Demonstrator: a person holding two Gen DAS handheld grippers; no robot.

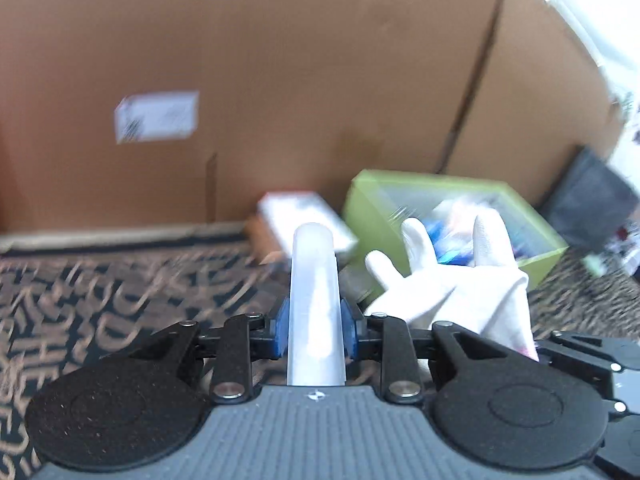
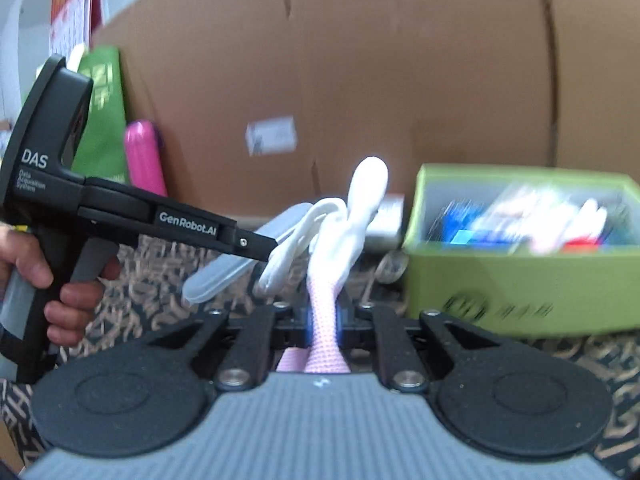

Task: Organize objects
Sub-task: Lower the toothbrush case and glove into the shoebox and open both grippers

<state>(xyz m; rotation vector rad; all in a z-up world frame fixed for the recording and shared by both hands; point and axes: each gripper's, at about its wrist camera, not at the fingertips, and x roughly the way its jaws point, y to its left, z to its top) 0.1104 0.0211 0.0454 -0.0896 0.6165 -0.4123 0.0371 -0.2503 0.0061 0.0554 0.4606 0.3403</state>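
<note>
My left gripper (image 1: 315,328) is shut on a translucent white plastic case (image 1: 314,292) that sticks out forward; the case and gripper also show in the right wrist view (image 2: 240,256). My right gripper (image 2: 324,320) is shut on the pink cuff of a white glove (image 2: 352,224), held above the patterned surface. The glove also shows in the left wrist view (image 1: 452,280), to the right of the case. A green box (image 2: 520,280) with several mixed items stands at right; it shows in the left wrist view (image 1: 368,208) behind the glove.
A large cardboard box (image 1: 280,80) forms a wall behind. A small white box (image 1: 304,224) lies by its base. A pink bottle (image 2: 144,156) and green bag (image 2: 104,112) stand at far left. The surface is a dark patterned cloth (image 1: 100,292).
</note>
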